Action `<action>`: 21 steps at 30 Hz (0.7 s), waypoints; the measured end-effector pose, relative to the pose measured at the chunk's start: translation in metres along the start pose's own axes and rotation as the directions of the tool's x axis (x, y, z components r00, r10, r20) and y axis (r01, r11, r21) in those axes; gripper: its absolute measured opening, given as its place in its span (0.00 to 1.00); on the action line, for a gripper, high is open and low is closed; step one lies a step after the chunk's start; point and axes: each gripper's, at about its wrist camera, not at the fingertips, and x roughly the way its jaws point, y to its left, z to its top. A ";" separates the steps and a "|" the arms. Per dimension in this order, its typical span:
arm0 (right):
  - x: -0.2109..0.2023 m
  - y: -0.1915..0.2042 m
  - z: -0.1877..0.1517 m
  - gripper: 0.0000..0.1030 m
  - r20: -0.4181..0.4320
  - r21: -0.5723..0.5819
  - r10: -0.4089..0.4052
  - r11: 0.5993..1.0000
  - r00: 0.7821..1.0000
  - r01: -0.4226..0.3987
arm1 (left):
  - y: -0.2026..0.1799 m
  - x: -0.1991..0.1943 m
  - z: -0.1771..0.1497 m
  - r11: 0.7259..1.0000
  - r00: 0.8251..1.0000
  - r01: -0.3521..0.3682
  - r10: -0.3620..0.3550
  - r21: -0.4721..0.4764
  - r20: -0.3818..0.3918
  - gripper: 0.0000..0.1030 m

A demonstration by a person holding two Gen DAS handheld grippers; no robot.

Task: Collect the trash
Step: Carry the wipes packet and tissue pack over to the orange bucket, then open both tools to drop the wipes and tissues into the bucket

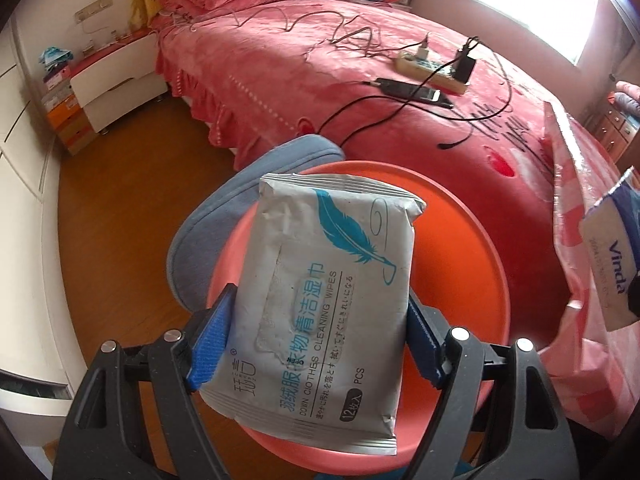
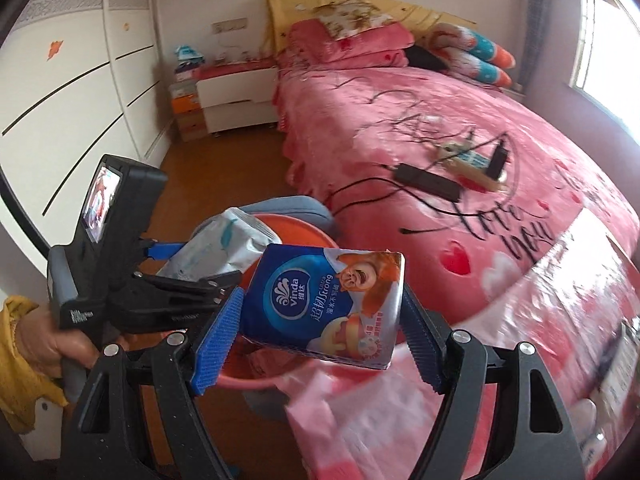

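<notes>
Wipes pack: we see the grey wipes pack [image 1: 320, 300], feather print up, pinched by its long sides in the left gripper [image 1: 316, 340], both blue pads [image 1: 210, 344] pressed against it.
Tissue pack: the blue Vinda tissue pack [image 2: 328, 304] sits clamped crosswise in our right gripper [image 2: 320, 344], a pad at each end.
Grippers side by side: from the right wrist we find the left gripper [image 2: 188, 276] just left of and ahead of the right one, its wipes pack [image 2: 220, 248] tilted upward; from the left wrist the tissue pack [image 1: 612, 256] shows at the far right edge.
Basin: an orange basin [image 1: 460, 248] lies directly beneath and beyond both packs; neither pack touches it that we can tell.
Stool: a blue cushioned stool [image 1: 224, 208] shows from under the basin on the left gripper's far-left side.
Hand: a hand [image 2: 68, 344] in a yellow sleeve [image 2: 20, 360] grips the left tool's handle.
Bed: a pink bed [image 1: 304, 64] fills the ground ahead, with a power strip [image 1: 432, 68], a phone [image 1: 416, 92] and black cables [image 1: 360, 116] on its cover.
Bag: a pink checked bag [image 1: 580, 208] hangs just right of the basin.
Beyond: a white nightstand [image 1: 116, 84] stands far ahead-left on the wood floor [image 1: 140, 184].
</notes>
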 end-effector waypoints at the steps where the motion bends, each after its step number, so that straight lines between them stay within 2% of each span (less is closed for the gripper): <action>1: 0.006 0.005 0.000 0.74 -0.006 -0.014 0.003 1.000 1.000 -0.003 | 0.002 0.001 0.000 1.000 1.000 -0.008 0.008 -0.001 -0.002 0.76; 5: 0.026 0.011 -0.004 0.76 -0.044 -0.023 0.012 1.000 0.999 -0.013 | 0.006 0.005 0.000 0.999 0.999 -0.037 0.037 -0.006 -0.003 0.78; 7: 0.027 0.007 -0.007 0.86 -0.044 0.008 0.017 1.000 0.999 -0.017 | 0.004 0.005 0.001 0.999 0.999 -0.053 0.053 0.002 0.001 0.81; 10: 0.018 -0.003 -0.010 0.86 -0.014 0.057 0.041 0.998 0.999 -0.040 | -0.001 0.005 0.002 0.998 0.998 -0.067 0.066 0.024 0.008 0.81; 21: -0.025 -0.037 -0.027 0.86 0.044 0.185 -0.006 0.983 0.999 -0.002 | -0.019 -0.019 0.013 0.990 0.989 -0.129 0.124 0.057 0.075 0.82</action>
